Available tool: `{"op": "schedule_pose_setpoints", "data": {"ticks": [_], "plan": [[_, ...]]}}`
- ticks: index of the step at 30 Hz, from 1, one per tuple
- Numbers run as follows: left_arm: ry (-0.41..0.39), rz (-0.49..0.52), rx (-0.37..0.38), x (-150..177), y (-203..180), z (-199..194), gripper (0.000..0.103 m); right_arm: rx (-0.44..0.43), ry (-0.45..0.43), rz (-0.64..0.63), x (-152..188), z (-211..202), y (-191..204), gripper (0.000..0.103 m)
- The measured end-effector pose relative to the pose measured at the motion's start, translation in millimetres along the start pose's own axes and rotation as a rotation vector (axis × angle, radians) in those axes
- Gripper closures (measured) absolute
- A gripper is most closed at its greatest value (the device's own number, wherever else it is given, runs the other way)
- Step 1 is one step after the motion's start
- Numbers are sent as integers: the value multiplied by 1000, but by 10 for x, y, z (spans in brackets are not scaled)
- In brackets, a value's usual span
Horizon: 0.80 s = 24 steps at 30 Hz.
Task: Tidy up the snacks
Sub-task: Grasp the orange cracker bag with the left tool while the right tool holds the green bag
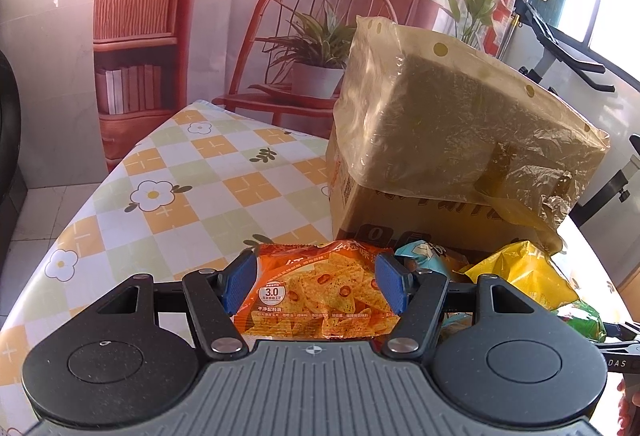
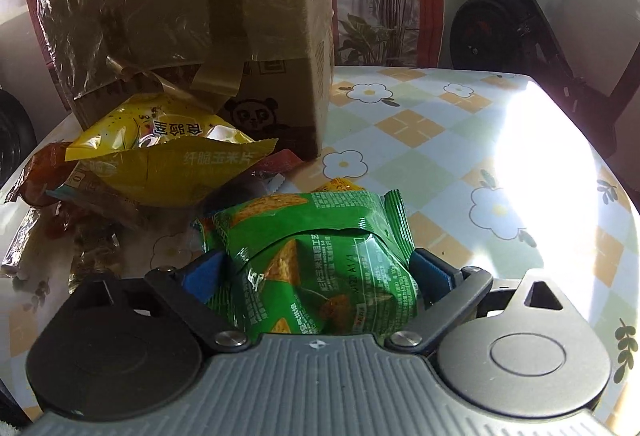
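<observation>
While my left gripper (image 1: 316, 282) clamps the orange crinkly chip packet (image 1: 320, 292), my right gripper (image 2: 320, 276) pinches the green foil packet (image 2: 316, 264); the plastic-draped cardboard box (image 2: 192, 20) stands far left of it.

Checked floral tablecloth (image 1: 168, 172) — exercise bike (image 2: 516, 16) beyond, printed room backdrop (image 1: 240, 16) behind.

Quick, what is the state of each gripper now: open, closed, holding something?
Left gripper: closed on the orange chip bag.
Right gripper: closed on the green snack bag.
</observation>
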<state>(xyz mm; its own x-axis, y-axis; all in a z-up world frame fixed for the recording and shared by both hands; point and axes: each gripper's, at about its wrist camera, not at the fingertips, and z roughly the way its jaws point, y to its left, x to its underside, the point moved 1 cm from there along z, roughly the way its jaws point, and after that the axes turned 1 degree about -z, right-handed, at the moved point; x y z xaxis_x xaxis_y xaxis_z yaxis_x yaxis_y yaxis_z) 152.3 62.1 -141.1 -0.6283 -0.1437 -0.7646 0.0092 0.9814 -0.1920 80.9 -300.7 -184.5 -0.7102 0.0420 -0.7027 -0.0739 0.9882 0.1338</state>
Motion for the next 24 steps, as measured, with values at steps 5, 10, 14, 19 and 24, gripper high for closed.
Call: {"op": "schedule_pose_setpoints", "data": {"ticks": [5,10,14,19,24], "plan": [[67,20,-7,34,1,167,35,-34,-18,10,26,-88,45,17],[90,-12,19,-60,11,378,32,-56,-34,19,56,-164,51,17],[112,9,40,-137,-59,615,24,-62,-46,10,63,-201,66,17],[160,102,36,-57,-168,804,18,-65,-50,22,81,-208,37,17],[157,93,-14,16,-87,964,5,-72,-37,39,106,-169,17,17]]}}
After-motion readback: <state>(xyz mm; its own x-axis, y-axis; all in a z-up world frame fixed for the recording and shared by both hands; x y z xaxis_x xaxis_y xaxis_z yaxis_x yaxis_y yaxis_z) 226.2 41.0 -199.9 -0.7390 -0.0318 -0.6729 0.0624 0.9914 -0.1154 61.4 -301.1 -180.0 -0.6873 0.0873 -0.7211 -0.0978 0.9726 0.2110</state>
